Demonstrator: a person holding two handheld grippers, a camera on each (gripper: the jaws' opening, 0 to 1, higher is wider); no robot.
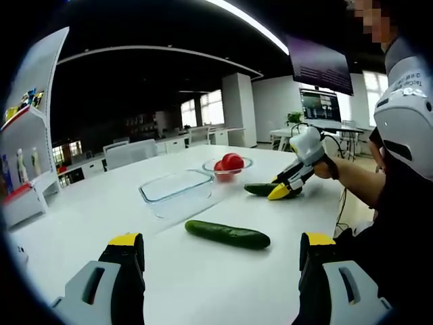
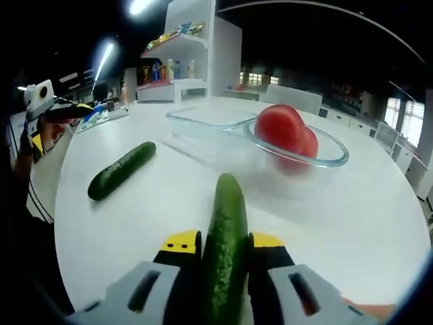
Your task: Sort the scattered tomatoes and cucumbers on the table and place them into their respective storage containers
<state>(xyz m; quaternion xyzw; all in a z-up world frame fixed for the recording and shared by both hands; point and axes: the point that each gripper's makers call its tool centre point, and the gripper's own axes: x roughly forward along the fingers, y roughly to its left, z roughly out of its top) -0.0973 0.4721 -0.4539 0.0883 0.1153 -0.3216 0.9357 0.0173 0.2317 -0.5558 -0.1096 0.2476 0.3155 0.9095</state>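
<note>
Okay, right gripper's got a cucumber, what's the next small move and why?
Probably lift the held cucumber and carry it forward to the empty rectangular glass container. The right gripper is shut on it, the tomatoes already fill the round bowl, and the rectangular dish sits just beyond the cucumber's tip.

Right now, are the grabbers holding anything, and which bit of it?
The right gripper holds a cucumber near one end, pinched on both sides. The left gripper is open, holding nothing.

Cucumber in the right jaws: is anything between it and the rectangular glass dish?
Nothing visible. The right gripper holds the cucumber pointing toward the empty rectangular dish, with bare table between. The bowl of tomatoes sits to the dish's right; the other cucumber lies off left.
</note>
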